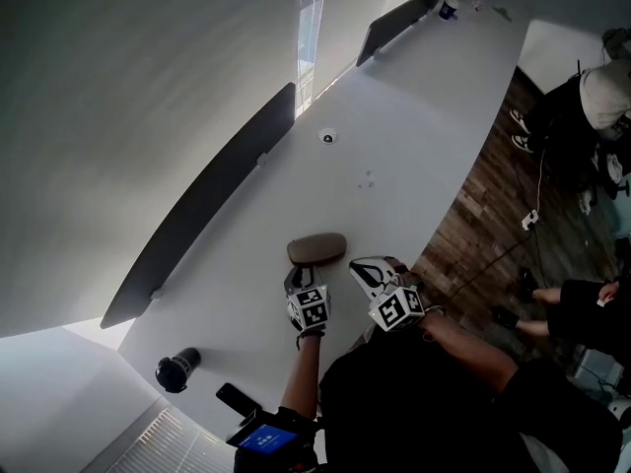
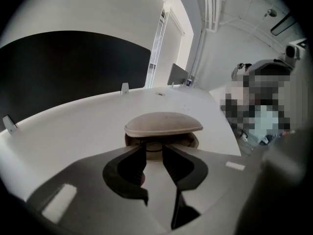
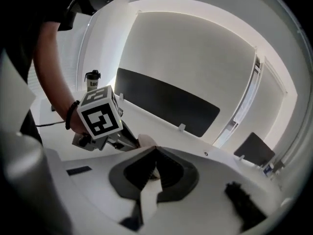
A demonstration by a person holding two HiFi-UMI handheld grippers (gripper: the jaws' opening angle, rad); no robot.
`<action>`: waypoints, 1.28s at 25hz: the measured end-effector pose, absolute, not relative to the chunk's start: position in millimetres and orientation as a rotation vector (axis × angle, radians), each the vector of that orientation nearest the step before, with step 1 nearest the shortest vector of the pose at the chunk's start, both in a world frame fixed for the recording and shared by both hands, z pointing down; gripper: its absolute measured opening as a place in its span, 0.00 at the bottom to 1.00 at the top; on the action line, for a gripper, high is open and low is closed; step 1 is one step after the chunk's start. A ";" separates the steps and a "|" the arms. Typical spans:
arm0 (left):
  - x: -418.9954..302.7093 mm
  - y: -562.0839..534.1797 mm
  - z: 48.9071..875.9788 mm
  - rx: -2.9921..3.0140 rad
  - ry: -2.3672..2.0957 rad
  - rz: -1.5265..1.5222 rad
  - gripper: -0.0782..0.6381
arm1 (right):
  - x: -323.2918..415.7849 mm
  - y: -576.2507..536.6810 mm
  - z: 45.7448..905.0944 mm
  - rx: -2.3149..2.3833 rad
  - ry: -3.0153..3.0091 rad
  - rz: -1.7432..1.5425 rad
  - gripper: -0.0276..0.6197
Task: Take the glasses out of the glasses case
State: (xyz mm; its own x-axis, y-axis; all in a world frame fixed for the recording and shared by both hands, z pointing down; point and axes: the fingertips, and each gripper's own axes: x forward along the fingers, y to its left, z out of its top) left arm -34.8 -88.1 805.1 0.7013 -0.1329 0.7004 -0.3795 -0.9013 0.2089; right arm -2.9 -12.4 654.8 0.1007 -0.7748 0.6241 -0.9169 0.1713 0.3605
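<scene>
A tan glasses case [image 1: 316, 249] lies on the white table [image 1: 394, 156] just ahead of both grippers. In the left gripper view its lid [image 2: 164, 123] stands raised over the lower shell [image 2: 191, 142], and a thin dark rim shows inside. My left gripper [image 2: 154, 150] is open, its fingertips [image 2: 138, 153] right at the case's mouth with the front edge between them, not pressed. My right gripper [image 3: 156, 153] is shut and empty, just right of the case [image 3: 146, 142] and beside the left gripper [image 3: 100, 116]. The head view shows both marker cubes, left [image 1: 309, 306] and right [image 1: 396, 308].
A black bottle [image 1: 177, 370] and a dark phone [image 1: 237, 398] lie near left. A long dark panel [image 1: 217, 195] runs along the wall side. A small round disc [image 1: 327, 137] sits farther up. The table's right edge [image 1: 449, 220] drops to wood floor, where people sit.
</scene>
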 end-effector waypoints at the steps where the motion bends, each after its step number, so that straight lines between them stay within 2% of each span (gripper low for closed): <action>1: -34.1 -88.6 808.0 2.567 -0.405 1.037 0.27 | -4.5 -20.7 659.5 1.601 -1.702 0.218 0.05; 9: -29.4 -89.7 811.4 2.570 -0.426 1.073 0.26 | -10.0 -45.4 709.9 1.389 -1.609 0.115 0.06; 12: -29.7 -89.4 811.5 2.548 -0.437 1.075 0.27 | -12.9 -39.6 719.5 1.370 -1.589 0.080 0.17; 17: -26.8 -89.8 814.5 2.519 -0.432 1.086 0.27 | -4.5 -37.0 742.5 1.308 -1.494 0.106 0.24; 24: -23.4 -85.1 817.8 2.518 -0.403 1.101 0.27 | 1.0 -43.2 759.0 1.246 -1.458 0.125 0.24; 32: -22.1 -85.0 819.4 2.537 -0.382 1.124 0.26 | 14.2 -53.7 739.6 1.295 -1.483 0.168 0.24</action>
